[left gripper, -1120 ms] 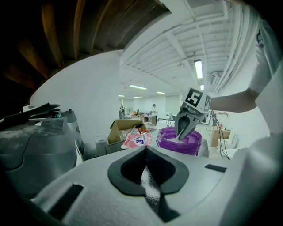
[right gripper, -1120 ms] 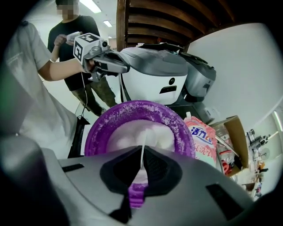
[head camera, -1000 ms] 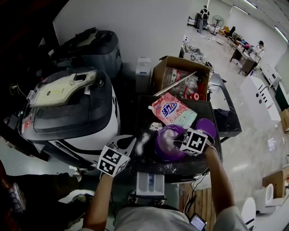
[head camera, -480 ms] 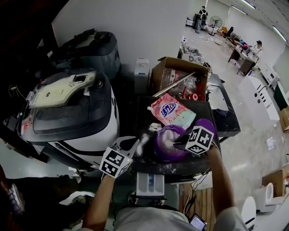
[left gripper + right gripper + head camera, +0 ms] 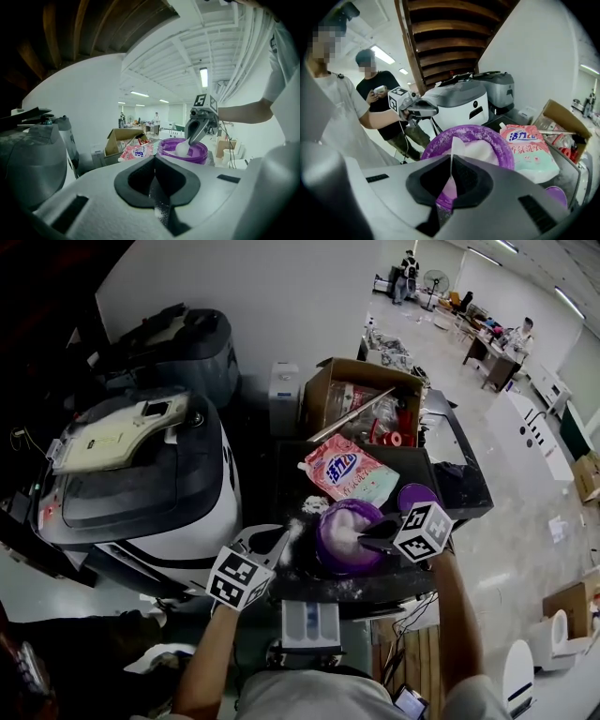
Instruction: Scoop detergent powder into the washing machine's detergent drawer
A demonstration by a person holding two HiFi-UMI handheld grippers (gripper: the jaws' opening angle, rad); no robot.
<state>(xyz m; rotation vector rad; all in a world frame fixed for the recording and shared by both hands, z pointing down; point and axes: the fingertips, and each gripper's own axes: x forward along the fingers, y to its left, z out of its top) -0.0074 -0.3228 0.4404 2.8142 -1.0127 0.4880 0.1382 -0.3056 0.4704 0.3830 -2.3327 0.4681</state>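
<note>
A purple bowl (image 5: pixel 336 542) of white detergent powder stands on the dark table. My right gripper (image 5: pixel 367 542) reaches into it from the right, shut on the thin handle of a white scoop (image 5: pixel 453 157). In the left gripper view the scoop (image 5: pixel 183 147) sits heaped with powder at the bowl (image 5: pixel 202 152) rim, under the right gripper (image 5: pixel 196 133). My left gripper (image 5: pixel 279 538) hovers left of the bowl, shut and holding nothing; powder dust clings to its pads (image 5: pixel 161 213). The white detergent drawer (image 5: pixel 310 622) juts out below the table's near edge.
A pink detergent bag (image 5: pixel 349 470) lies behind the bowl, a purple lid (image 5: pixel 417 495) to its right. Spilt powder (image 5: pixel 298 529) dusts the table. An open cardboard box (image 5: pixel 361 401) stands at the back. The washing machine (image 5: pixel 141 479) fills the left. A person (image 5: pixel 382 101) stands beyond.
My right gripper with the scoop has drawn slightly to the right over the bowl. The left gripper stays in about the same place.
</note>
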